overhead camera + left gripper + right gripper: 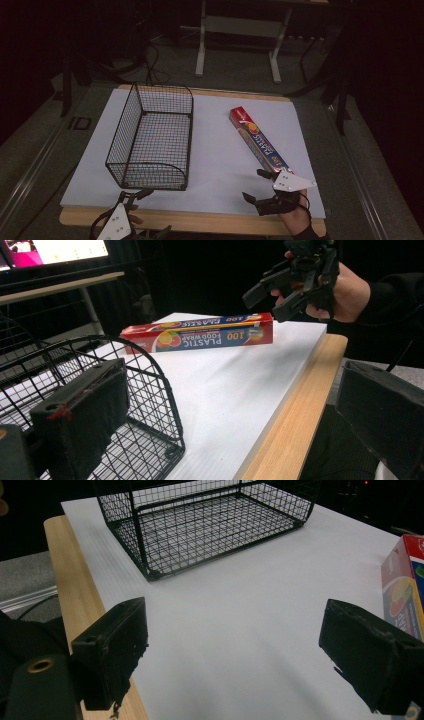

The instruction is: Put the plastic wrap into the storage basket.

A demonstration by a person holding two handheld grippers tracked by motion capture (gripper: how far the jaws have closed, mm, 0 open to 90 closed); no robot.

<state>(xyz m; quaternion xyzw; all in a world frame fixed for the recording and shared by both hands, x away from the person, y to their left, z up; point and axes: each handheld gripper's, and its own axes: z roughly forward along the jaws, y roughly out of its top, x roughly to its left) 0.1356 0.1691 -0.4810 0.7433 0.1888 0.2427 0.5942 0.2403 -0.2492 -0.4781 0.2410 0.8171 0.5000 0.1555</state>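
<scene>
A black wire basket (150, 137) stands empty on the left half of the white board (220, 150). To its right a long red and blue plastic food wrap box (257, 140) lies flat, running diagonally. My right gripper (253, 184) hovers open just past the box's near end, with nothing between its fingers. In the right gripper view, my right gripper (242, 652) faces the basket (210, 520), with the box (402, 595) at the right edge. My left gripper (152, 212) is open at the front edge, close to the basket's near corner. The left gripper view has my left gripper (235, 415), the basket (125, 390), the box (200, 335) and the right gripper (280, 290).
The white board lies on a wooden table whose edge (200, 222) runs along the front. Grey desk legs (201, 45) stand on the floor beyond the table. A lit monitor (55, 250) sits on a desk far off.
</scene>
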